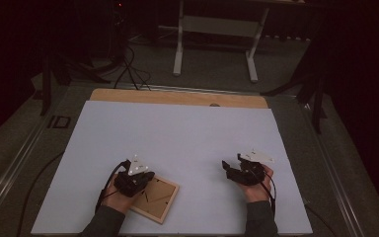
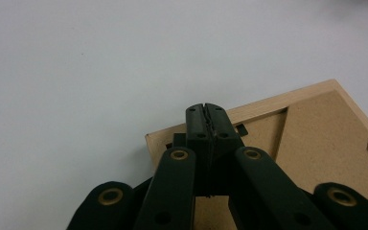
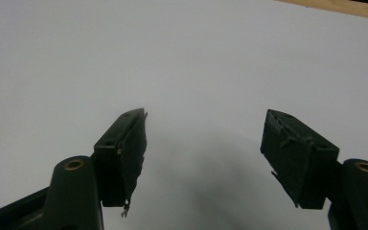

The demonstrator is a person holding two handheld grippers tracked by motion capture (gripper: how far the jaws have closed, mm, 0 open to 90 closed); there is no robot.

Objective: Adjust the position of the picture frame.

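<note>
The left tool (image 1: 139, 178) sits low at the near left of the white surface (image 1: 177, 133) in the high view, right over the near-left part of a wooden frame (image 1: 158, 200) that lies flat, back side up, its length running away to the right and toward the person; the right tool (image 1: 234, 170) rests well apart on bare sheet, so the left hand is plainly the nearer. In the left gripper view, the left tool (image 2: 206, 112) has its jaws pressed together with nothing between them, tips above the frame (image 2: 316, 139) near its rim, the backing board spreading right. In the right gripper view, the right tool (image 3: 203, 143) stands spread wide over the surface (image 3: 182, 57), holding nothing.
</note>
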